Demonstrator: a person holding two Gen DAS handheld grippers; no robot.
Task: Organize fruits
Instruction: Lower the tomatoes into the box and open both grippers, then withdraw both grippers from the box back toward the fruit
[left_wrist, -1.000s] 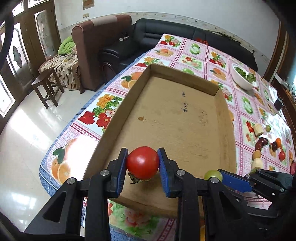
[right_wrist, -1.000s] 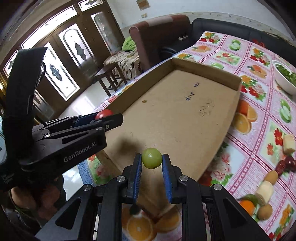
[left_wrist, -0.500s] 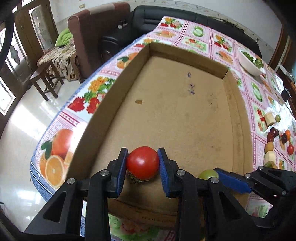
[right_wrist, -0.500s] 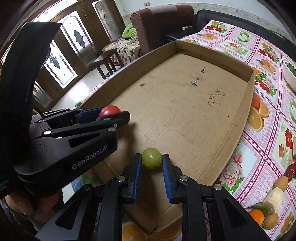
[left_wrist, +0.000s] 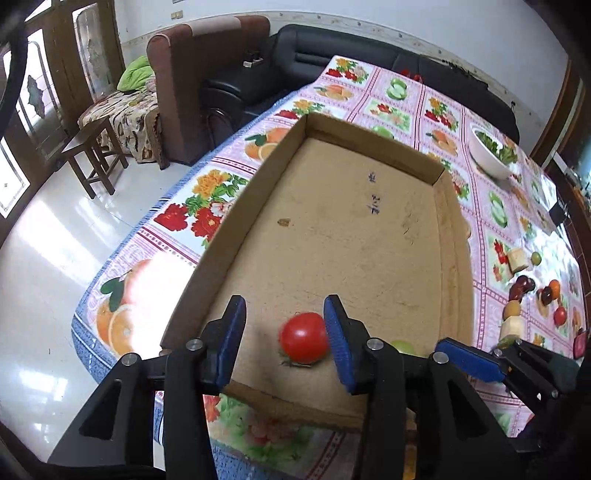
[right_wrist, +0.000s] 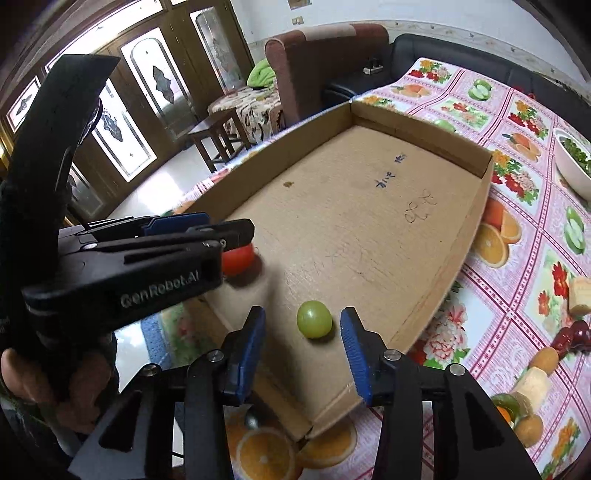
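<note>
Hand-held gripper beside bowl

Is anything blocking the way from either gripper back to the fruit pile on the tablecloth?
Only the cardboard box: its right wall stands between the right gripper and the fruit pile. For the left gripper, the right gripper also lies on that side. Both have just opened, leaving the tomato and green grape inside.
</note>
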